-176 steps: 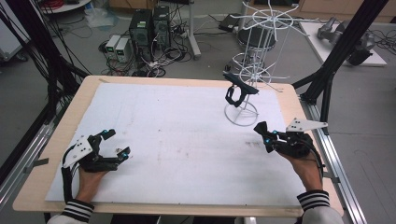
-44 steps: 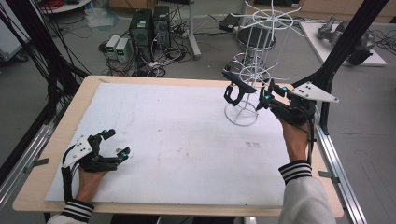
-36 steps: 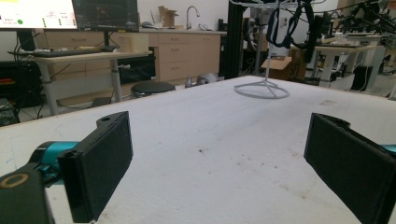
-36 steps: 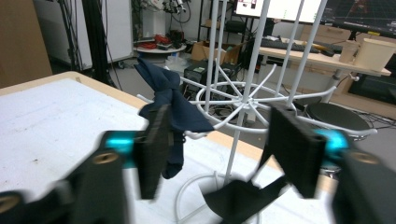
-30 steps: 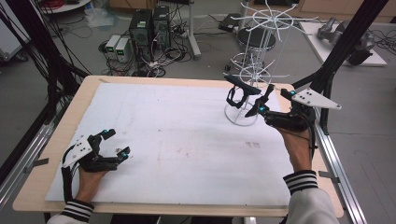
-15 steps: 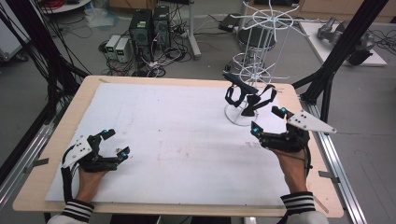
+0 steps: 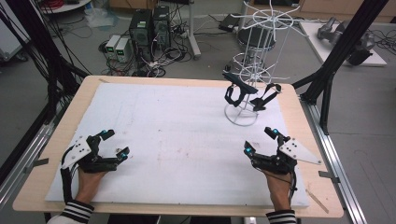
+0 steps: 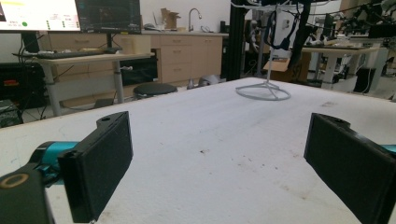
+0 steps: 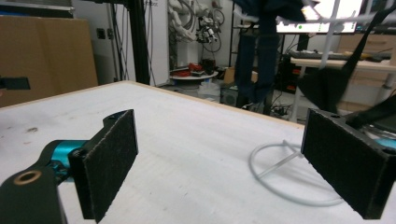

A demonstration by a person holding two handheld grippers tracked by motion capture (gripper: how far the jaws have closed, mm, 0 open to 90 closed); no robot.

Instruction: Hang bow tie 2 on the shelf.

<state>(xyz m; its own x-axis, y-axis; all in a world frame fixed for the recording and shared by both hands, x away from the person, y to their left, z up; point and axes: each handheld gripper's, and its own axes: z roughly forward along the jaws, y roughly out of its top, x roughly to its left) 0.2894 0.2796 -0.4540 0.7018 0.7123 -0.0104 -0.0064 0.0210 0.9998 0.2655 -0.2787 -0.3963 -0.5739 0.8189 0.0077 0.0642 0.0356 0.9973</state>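
Two grippers rest on the desk (image 7: 187, 84), which is covered by a white mat (image 7: 177, 140); neither has hold of anything. Taking the wire rack (image 7: 254, 70) as the landmark, it stands on its ring base at the mat's far right part, and the desk runs out from it toward the person. Two black pieces hang on the rack's lower tiers: a headset (image 7: 237, 91) on the side toward the left gripper, and a strap (image 7: 266, 95) just beside it on the other side. The right gripper (image 7: 261, 140) sits nearer the person than the rack's base, near it but apart, jaws spread wide and empty. The left gripper (image 7: 114, 143) lies well apart from the rack, at the opposite near corner, jaws likewise wide with nothing between them

Judging by looks, the hanging pieces are light and partly soft, so they should swing on the wire when touched; the rack itself seems thin and easy to tip. A sensible hold would be on the stiffer band of a piece, just below its hook point, lifting up and off rather than pulling sideways
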